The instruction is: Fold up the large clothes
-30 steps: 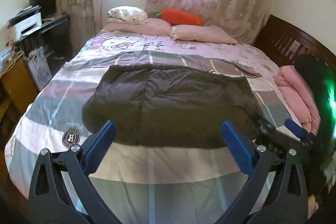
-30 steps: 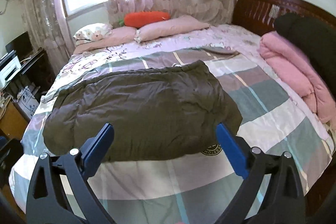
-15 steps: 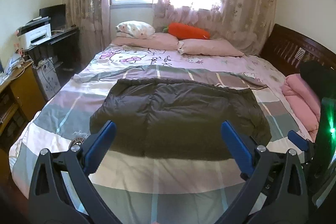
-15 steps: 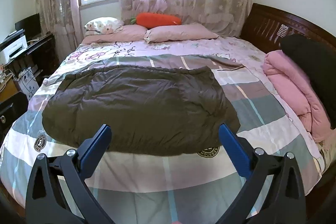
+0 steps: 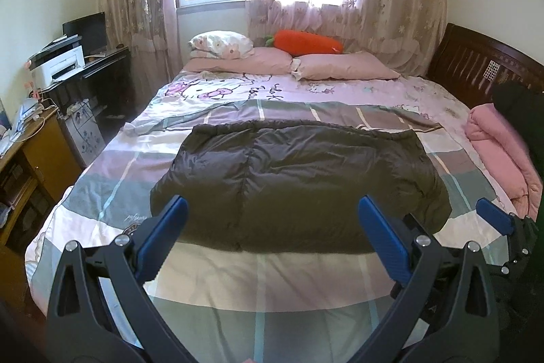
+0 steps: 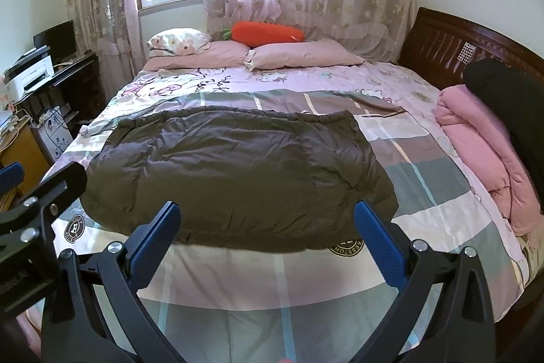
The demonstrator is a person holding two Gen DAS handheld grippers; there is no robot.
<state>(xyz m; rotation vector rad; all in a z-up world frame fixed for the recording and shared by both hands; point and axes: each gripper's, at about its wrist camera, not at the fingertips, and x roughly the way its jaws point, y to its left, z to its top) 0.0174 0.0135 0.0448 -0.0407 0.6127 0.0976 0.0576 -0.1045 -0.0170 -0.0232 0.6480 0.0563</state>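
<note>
Both tongs (image 5: 272, 237) (image 6: 267, 235) have risen, gaping above folded jacket (image 5: 299, 189) on bed (image 5: 272, 281)

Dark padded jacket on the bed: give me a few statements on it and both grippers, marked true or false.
1. The dark padded jacket lies spread flat on the checked quilt. True.
2. The left gripper is shut on the jacket. False: open, holding nothing.
3. The right gripper is open. True.
4. The carrot plush lies on the jacket. False: it is behind the pillows.
5. The pink folded garment lies right of the jacket. True.
</note>
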